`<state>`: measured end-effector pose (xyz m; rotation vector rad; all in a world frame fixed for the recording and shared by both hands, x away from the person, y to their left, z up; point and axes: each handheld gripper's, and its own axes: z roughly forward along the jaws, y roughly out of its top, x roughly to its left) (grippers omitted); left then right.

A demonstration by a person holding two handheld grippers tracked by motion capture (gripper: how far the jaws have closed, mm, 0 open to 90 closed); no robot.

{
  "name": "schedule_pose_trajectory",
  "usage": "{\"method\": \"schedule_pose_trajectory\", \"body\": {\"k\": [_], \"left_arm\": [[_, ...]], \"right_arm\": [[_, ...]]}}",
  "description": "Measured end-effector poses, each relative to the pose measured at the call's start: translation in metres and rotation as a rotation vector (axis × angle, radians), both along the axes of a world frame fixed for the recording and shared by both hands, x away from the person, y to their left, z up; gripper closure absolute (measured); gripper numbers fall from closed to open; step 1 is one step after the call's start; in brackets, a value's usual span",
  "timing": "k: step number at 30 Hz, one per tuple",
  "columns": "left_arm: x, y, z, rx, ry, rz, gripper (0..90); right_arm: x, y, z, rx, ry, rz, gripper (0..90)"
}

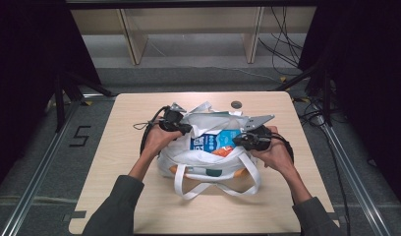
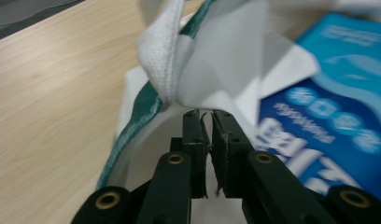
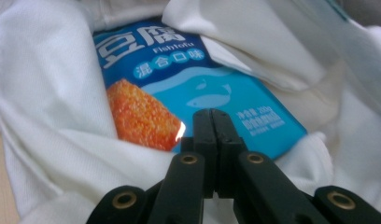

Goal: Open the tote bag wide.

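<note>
Both tongs closed and empty at the white bag's point(image 1: 208, 164) mouth; blue packet point(image 1: 211, 142) lies between them, right tongs point(image 1: 236, 139) nearer than left tongs point(image 1: 188, 129).

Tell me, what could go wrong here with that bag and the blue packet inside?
The left gripper has only a thin fold of the bag near its almost shut jaws, so the cloth may slip free. The right gripper, shut, hovers at the packet and could push it deeper.

Blue packet point(image 3: 198, 88) in the bag is showing "豆腐", "FishTofu" and "混合口味" in white. Floor left of the table is carrying a "5" mark point(image 1: 79, 136).
</note>
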<state>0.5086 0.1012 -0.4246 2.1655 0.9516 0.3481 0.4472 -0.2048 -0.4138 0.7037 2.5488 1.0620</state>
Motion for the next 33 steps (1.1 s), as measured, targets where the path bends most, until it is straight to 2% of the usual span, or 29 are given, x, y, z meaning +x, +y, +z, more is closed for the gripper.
{"method": "schedule_pose_trajectory", "body": {"k": [1,2,3,4,5,7,8,9,10,12,13,14,15,16,17,19,21,22,23,25,26,27,28,29,30,31,33], "left_arm": [[0.009,0.007,-0.004,0.012,-0.001,0.062,83.8],[0.014,0.013,-0.007,0.01,-0.004,0.102,84.7],[0.014,0.013,-0.007,0.01,-0.004,0.102,85.7],[0.02,0.022,-0.013,-0.025,0.037,0.12,85.7],[0.021,0.024,-0.016,-0.022,0.041,0.121,86.2],[0.021,0.025,-0.019,-0.02,0.041,0.116,86.9],[0.022,0.026,-0.021,-0.034,0.048,0.125,86.9],[0.023,0.028,-0.022,-0.041,0.054,0.123,87.5],[0.022,0.028,-0.022,-0.056,0.057,0.132,87.5],[0.02,0.028,-0.02,-0.057,0.05,0.119,86.1],[0.018,0.028,-0.018,-0.065,0.048,0.118,86.1],[0.016,0.028,-0.014,-0.08,0.048,0.105,83.5],[0.009,0.028,-0.006,-0.094,0.028,0.075,83.0],[0.009,0.028,-0.006,-0.094,0.028,0.075,82.8],[0.006,0.03,-0.002,-0.102,0.012,0.061,82.8],[-0.002,0.036,0.006,-0.142,-0.005,0.058,82.6],[-0.013,0.048,0.01,-0.14,-0.012,0.049,82.3],[-0.013,0.048,0.01,-0.14,-0.012,0.049,82.0],[-0.02,0.057,0.009,-0.144,-0.011,0.052,81.7],[-0.027,0.065,0.005,-0.171,-0.005,0.048,81.6],[-0.027,0.065,0.005,-0.171,-0.005,0.048,81.6],[-0.031,0.068,0.002,-0.186,0.001,0.039,81.6],[-0.034,0.068,0.0,-0.204,0.006,0.039,81.5],[-0.037,0.069,-0.003,-0.215,0.012,0.031,81.5],[-0.039,0.068,-0.006,-0.249,0.022,0.019,81.2],[-0.041,0.065,-0.009,-0.28,0.035,0.007,80.9],[-0.042,0.061,-0.011,-0.291,0.041,0.0,80.8]], "right_arm": [[-0.001,-0.003,0.001,-0.014,-0.005,-0.017,90.0],[-0.003,-0.006,0.001,-0.047,-0.003,-0.037,90.0],[-0.003,-0.006,0.001,-0.047,-0.003,-0.037,90.0],[-0.007,-0.012,-0.002,-0.069,0.006,-0.043,90.0],[-0.009,-0.014,-0.004,-0.087,0.021,-0.046,90.0],[-0.008,-0.02,-0.009,-0.101,0.015,-0.025,90.0],[-0.008,-0.02,-0.009,-0.101,0.015,-0.025,90.0],[-0.011,-0.02,-0.015,-0.128,0.067,-0.069,90.0],[-0.011,-0.02,-0.015,-0.128,0.067,-0.069,90.0],[-0.011,-0.02,-0.02,-0.133,0.072,-0.062,90.0],[-0.012,-0.02,-0.019,-0.125,0.074,-0.083,90.0],[-0.012,-0.023,-0.012,-0.056,0.04,-0.054,90.0],[-0.012,-0.024,-0.007,-0.034,0.012,-0.043,90.0],[-0.012,-0.025,-0.002,-0.019,-0.022,-0.036,90.0],[-0.012,-0.025,-0.002,-0.019,-0.022,-0.036,90.0],[-0.013,-0.027,0.007,0.035,-0.055,-0.044,90.0],[-0.016,-0.027,0.01,0.066,-0.077,-0.049,89.5],[-0.016,-0.027,0.01,0.066,-0.077,-0.049,89.5],[-0.018,-0.027,0.009,0.053,-0.083,-0.051,89.4],[-0.018,-0.028,0.007,0.036,-0.084,-0.082,89.5],[-0.018,-0.028,0.007,0.036,-0.084,-0.082,89.5],[-0.015,-0.031,0.006,0.01,-0.11,-0.086,89.6],[-0.012,-0.035,0.002,0.028,-0.094,-0.116,89.6],[-0.012,-0.035,0.002,0.028,-0.094,-0.116,89.6],[-0.01,-0.037,0.0,0.038,-0.096,-0.097,89.6],[-0.009,-0.036,-0.002,0.069,-0.075,-0.108,89.5],[-0.01,-0.034,-0.003,0.077,-0.058,-0.106,89.5]]}}
